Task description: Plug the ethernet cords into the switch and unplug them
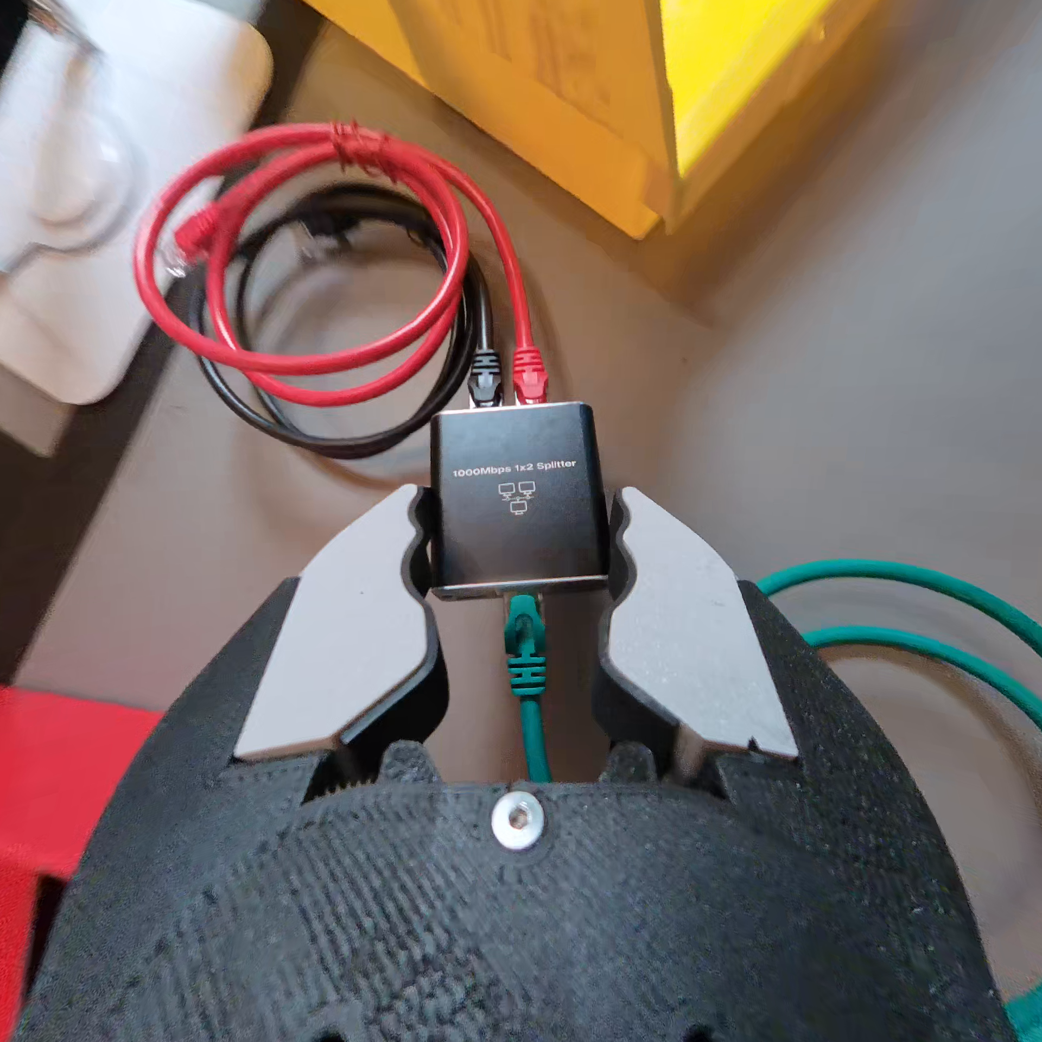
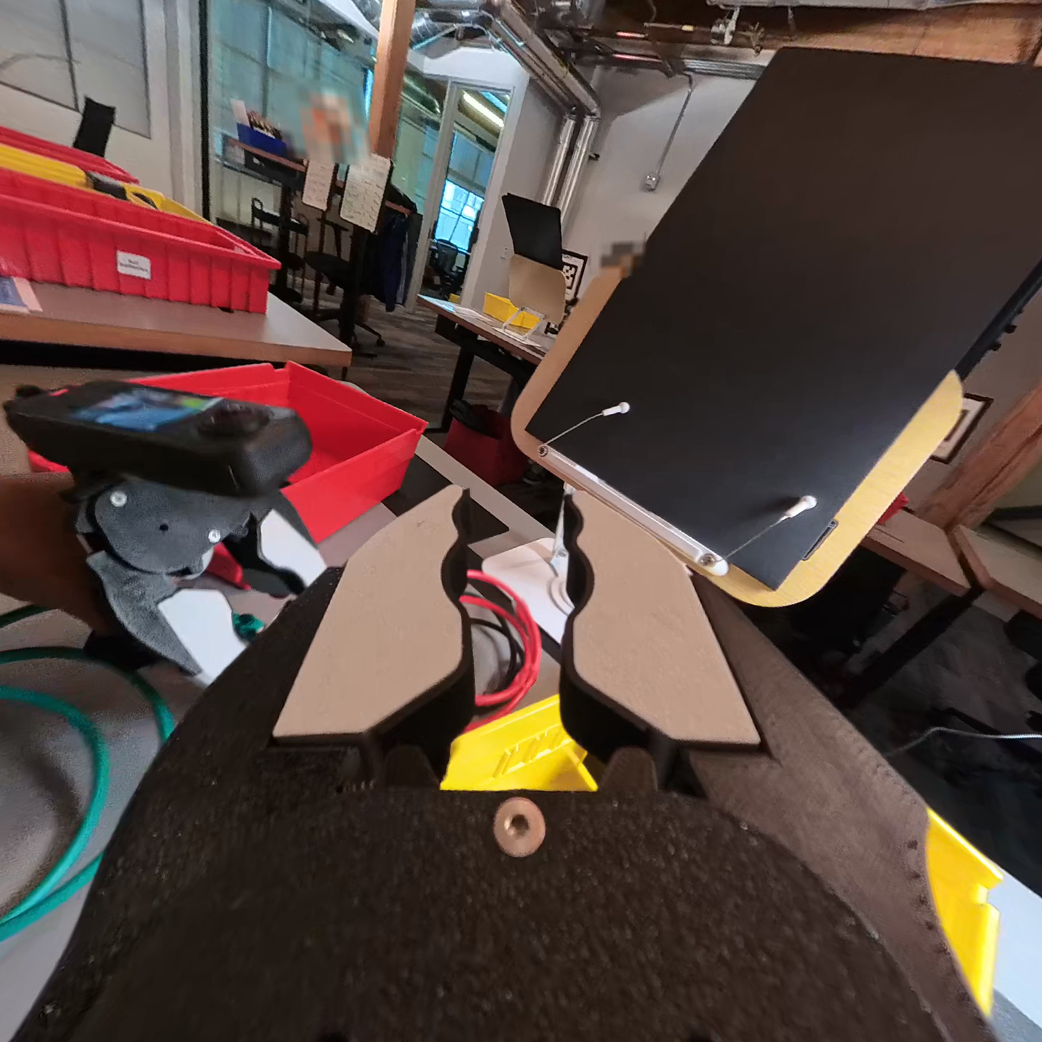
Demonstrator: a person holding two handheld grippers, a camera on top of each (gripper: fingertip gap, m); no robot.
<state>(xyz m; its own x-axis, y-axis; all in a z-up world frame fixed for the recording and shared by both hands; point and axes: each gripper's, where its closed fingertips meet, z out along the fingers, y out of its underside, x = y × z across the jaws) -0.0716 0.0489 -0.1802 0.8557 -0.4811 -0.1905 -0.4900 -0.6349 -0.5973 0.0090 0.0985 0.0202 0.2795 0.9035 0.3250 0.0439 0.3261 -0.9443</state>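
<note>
Left gripper (image 1: 519, 535) was clamped on the black splitter (image 1: 517, 496), green plug (image 1: 525, 643) seated on its near side, black (image 1: 485, 378) and red plugs (image 1: 530, 375) on the far side. Right gripper (image 2: 514, 541) sat empty, jaws slightly apart, raised above the cables; cord axes ran along the left gripper's fingers, so pulls go fore-aft.

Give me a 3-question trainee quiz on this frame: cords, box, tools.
1. True or false: the left tool grips the small black rectangular switch box by its sides.
2. Which cord enters the box's near end? A red B green C black
3. Fill in: the right tool holds ___.

Key: 1 true. 2 B, the green ethernet cord; the red ethernet cord and black ethernet cord sit in the far end. 3 nothing.
</note>
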